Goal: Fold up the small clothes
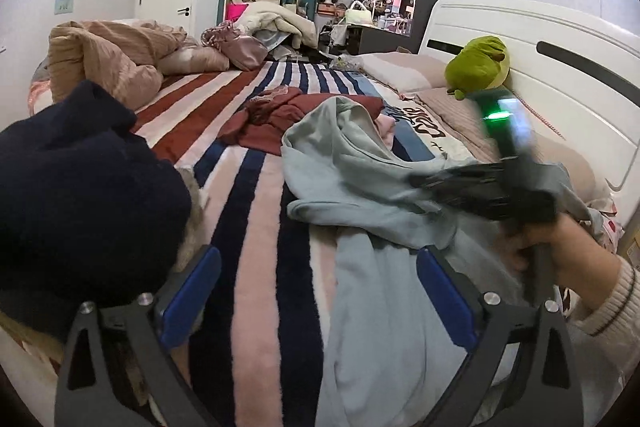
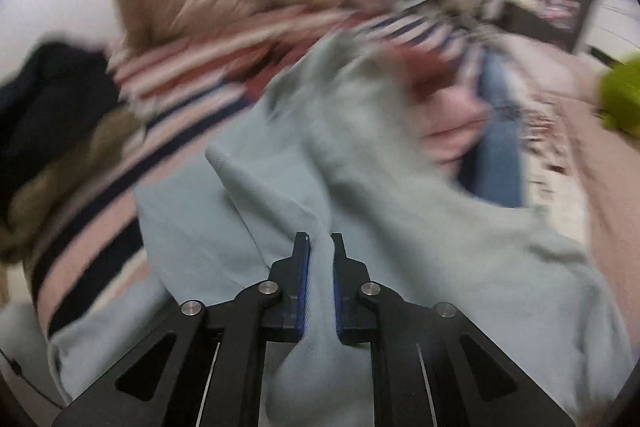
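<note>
A light blue garment (image 1: 380,267) lies crumpled on the striped bed cover (image 1: 256,211). My left gripper (image 1: 318,259) is open and empty, just above the bed, with its right finger over the garment's near part. My right gripper (image 2: 320,247) is shut on a fold of the light blue garment (image 2: 248,211) and holds it lifted. In the left wrist view the right gripper (image 1: 416,183) shows blurred at the right, held by a hand, with cloth in its jaws. The right wrist view is motion-blurred.
A dark red garment (image 1: 288,115) and a pink one (image 1: 386,131) lie beyond the blue one. A dark navy garment (image 1: 80,187) is heaped at the left. A beige quilt (image 1: 108,59), pillows, a green plush toy (image 1: 480,63) and the white headboard (image 1: 560,75) ring the bed.
</note>
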`<state>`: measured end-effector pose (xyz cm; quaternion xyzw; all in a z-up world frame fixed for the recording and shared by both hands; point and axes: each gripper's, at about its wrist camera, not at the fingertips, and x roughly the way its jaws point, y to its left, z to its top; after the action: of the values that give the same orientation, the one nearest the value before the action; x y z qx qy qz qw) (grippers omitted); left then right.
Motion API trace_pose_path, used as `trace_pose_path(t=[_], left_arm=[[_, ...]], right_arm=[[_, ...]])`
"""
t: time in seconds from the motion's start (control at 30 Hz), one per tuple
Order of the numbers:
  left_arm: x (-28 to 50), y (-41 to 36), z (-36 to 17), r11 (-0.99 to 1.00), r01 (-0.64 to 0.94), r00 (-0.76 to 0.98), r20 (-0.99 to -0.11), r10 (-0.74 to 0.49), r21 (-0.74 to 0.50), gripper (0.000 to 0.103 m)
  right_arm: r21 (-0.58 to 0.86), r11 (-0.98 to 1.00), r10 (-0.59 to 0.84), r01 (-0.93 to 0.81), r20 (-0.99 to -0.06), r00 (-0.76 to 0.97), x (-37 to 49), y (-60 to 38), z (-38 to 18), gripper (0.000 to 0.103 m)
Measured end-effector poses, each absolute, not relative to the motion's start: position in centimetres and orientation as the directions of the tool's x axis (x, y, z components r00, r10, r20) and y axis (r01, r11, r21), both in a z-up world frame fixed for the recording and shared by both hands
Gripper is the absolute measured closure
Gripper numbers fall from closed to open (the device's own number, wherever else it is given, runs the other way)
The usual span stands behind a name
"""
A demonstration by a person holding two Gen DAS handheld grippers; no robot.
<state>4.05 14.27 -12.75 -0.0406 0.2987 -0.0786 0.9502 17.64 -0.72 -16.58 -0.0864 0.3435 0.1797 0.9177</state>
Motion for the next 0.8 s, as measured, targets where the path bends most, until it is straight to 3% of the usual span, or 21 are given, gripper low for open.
trace_pose_path(t=[0.17,0.33,0.43,0.5,0.53,0.57,0.73,0.77,0.8], left_arm=[[5.5,13.7,-13.4,0.979,0.154,0.793,-0.574,-0.203,-0.133,0.006],[6.4,12.6,-13.9,0.977,0.174,0.777,-0.592,-0.214,-0.124,0.006],[6.6,12.2,-13.9,0.967,0.207,0.768,-0.587,-0.256,-0.151,0.006],[6.8,11.9,-13.9,0.965,0.213,0.766,-0.587,-0.262,-0.152,0.006],[6.9,11.8,-13.8,0.966,0.208,0.767,-0.587,-0.260,-0.156,0.006],[6.9,11.7,-13.8,0.965,0.204,0.768,-0.585,-0.261,-0.164,0.006],[6.7,11.6,-14.0,0.966,0.203,0.761,-0.594,-0.260,-0.164,0.006],[6.6,11.8,-14.2,0.967,0.201,0.758,-0.599,-0.256,-0.160,0.006],[6.6,11.9,-14.4,0.968,0.198,0.753,-0.607,-0.253,-0.157,0.006]], right_arm=[[0.121,0.961,0.267,-0.247,-0.630,0.729,12.7,-8.0,-16.1,0.100],[0.175,0.975,0.220,-0.133,-0.740,0.636,8.9,-11.7,-19.5,0.098],[0.198,0.972,0.234,-0.127,-0.741,0.629,7.8,-12.8,-19.2,0.094],[0.203,0.967,0.254,-0.154,-0.704,0.663,8.4,-12.8,-17.7,0.067],[0.214,0.962,0.271,-0.169,-0.683,0.678,9.2,-12.4,-17.0,0.044],[0.222,0.958,0.286,-0.183,-0.669,0.685,10.2,-12.1,-16.4,0.035],[0.174,0.957,0.282,-0.232,-0.740,0.610,17.2,-8.1,-18.1,0.034],[0.134,0.963,0.251,-0.233,-0.757,0.603,18.2,-7.4,-18.8,0.045],[0.081,0.971,0.207,-0.225,-0.759,0.617,18.8,-6.8,-19.1,0.063]])
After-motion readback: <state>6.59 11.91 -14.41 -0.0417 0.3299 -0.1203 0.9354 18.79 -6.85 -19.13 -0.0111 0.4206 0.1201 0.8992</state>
